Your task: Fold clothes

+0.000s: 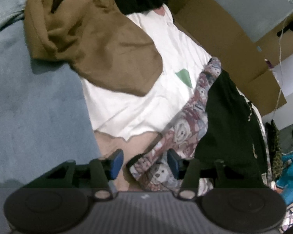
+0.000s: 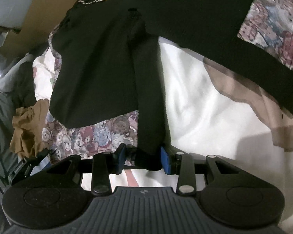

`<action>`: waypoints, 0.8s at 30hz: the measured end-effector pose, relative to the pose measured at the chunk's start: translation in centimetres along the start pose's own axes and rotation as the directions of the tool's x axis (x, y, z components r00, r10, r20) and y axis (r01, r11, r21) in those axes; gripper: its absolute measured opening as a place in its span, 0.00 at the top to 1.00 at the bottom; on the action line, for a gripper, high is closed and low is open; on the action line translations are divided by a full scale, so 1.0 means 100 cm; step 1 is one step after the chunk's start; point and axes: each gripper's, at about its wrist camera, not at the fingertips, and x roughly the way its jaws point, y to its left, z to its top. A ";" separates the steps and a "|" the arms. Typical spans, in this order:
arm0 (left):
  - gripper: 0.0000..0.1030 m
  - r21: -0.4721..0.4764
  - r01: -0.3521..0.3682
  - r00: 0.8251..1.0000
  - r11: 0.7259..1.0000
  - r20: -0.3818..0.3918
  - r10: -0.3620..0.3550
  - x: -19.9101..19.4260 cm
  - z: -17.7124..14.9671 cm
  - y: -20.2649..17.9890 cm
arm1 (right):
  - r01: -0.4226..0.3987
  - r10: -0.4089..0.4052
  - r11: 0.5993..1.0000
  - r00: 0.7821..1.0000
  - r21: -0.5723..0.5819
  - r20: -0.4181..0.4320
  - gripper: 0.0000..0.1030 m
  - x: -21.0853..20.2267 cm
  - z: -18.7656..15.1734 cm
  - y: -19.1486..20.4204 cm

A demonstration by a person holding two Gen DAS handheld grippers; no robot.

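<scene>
Right tool (image 2: pixel 143 159) pinches black knit sleeve (image 2: pixel 150 97); bear-print fabric (image 2: pixel 99 134) beneath.

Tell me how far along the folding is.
Early. No folded clothes show in either view. In hand: the right hand-held gripper has a black garment between its pads; the left hand-held gripper is open around the bear-print fabric. Left: the brown garment lies crumpled on the white sheet, unfolded.

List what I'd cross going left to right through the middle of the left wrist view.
Blue-grey plush blanket → white cotton sheet → teddy-bear print woven fabric → black knit garment → brown cardboard box.
</scene>
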 end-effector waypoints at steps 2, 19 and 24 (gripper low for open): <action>0.51 0.026 0.007 1.000 1.000 -0.001 -0.007 0.004 0.002 0.000 | -0.007 0.007 1.000 1.000 0.025 0.004 0.58 0.000 0.002 -0.003; 0.75 0.026 0.185 0.982 0.982 -0.054 -0.183 0.006 -0.009 0.015 | -0.069 0.065 0.992 0.997 0.108 0.042 0.59 0.002 0.003 -0.013; 0.81 -0.006 0.168 0.984 0.986 -0.055 -0.168 0.010 -0.013 0.020 | -0.073 0.067 0.990 0.997 0.123 0.046 0.71 0.005 0.004 -0.012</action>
